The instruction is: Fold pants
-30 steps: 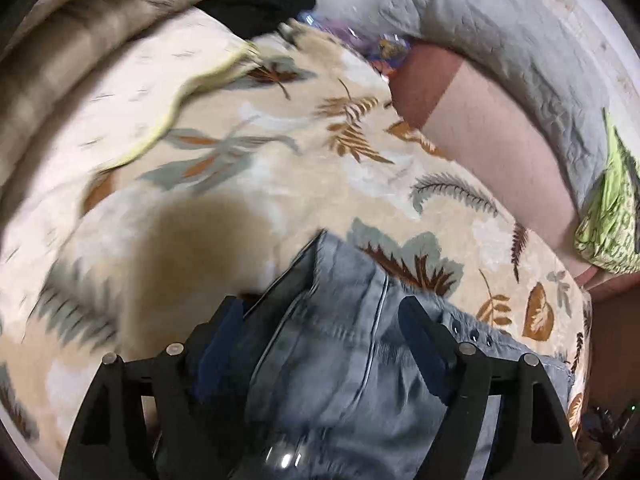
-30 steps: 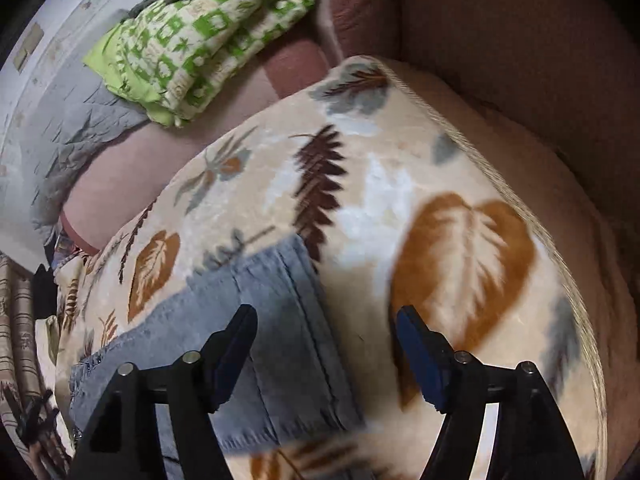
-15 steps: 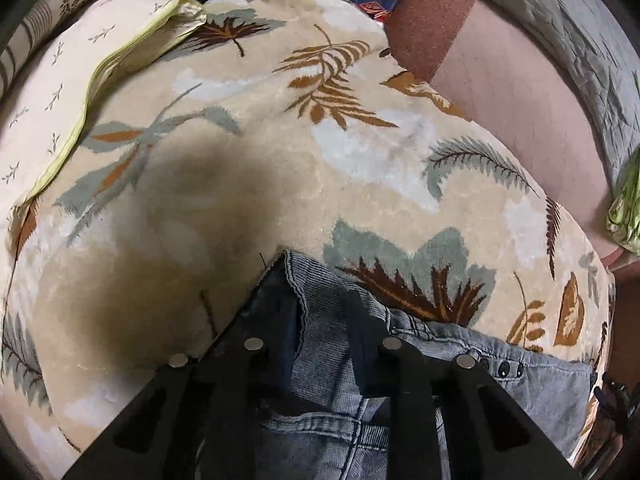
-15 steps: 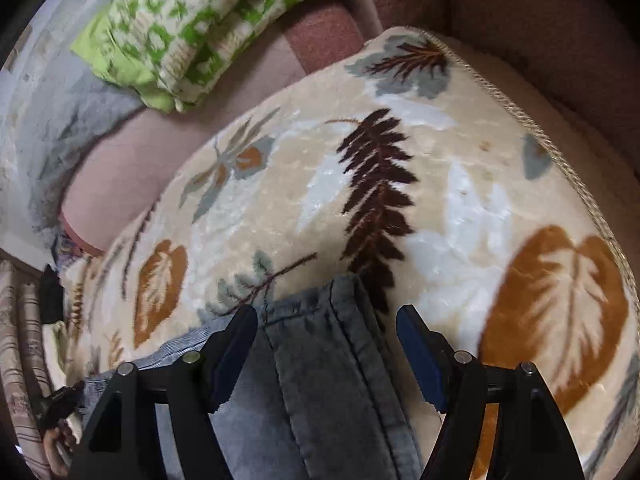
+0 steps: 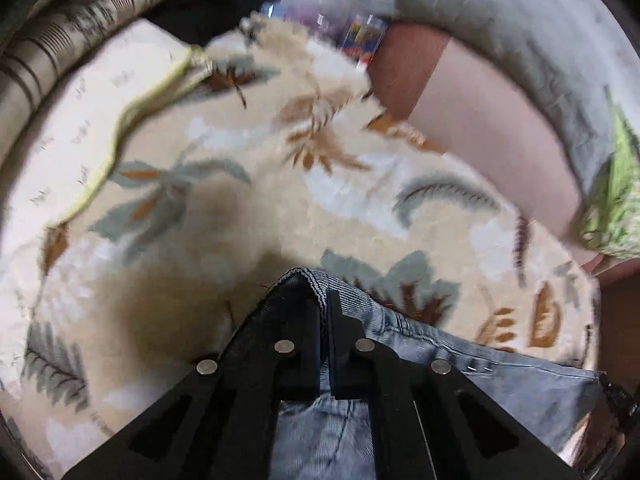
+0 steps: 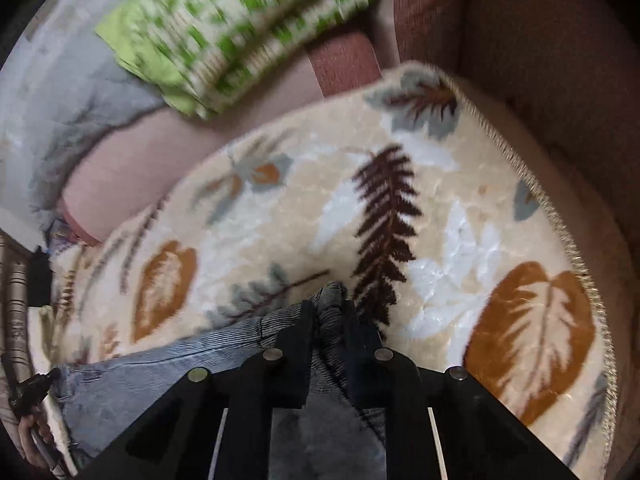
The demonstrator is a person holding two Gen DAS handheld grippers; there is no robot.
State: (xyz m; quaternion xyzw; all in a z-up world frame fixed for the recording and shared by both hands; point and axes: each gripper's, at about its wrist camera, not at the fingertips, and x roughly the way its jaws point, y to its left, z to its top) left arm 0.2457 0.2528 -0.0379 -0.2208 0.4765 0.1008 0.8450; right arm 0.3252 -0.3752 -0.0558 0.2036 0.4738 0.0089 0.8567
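Note:
Blue denim pants (image 5: pixel 500 372) lie on a cream leaf-patterned blanket (image 5: pixel 240 200). My left gripper (image 5: pixel 324 304) is shut on a bunched corner of the pants, which pokes out above the fingertips. In the right wrist view my right gripper (image 6: pixel 330 312) is shut on another corner of the pants (image 6: pixel 160 376); the denim stretches away to the left over the blanket (image 6: pixel 440 220). The other gripper (image 6: pixel 32 392) shows at the far left edge of that view.
A green-and-white patterned cloth (image 6: pixel 240 28) and a grey quilt (image 5: pixel 500 28) lie beyond the blanket. A striped cushion (image 5: pixel 72 32) and black clothing (image 5: pixel 224 0) sit at the left. The blanket's fringed edge (image 6: pixel 560 220) runs along a brown sofa arm (image 6: pixel 540 40).
Both grippers have closed: the left from open to shut on the pants, the right from open around the corner to shut on it. Both views have pulled back slightly with the fabric pinched.

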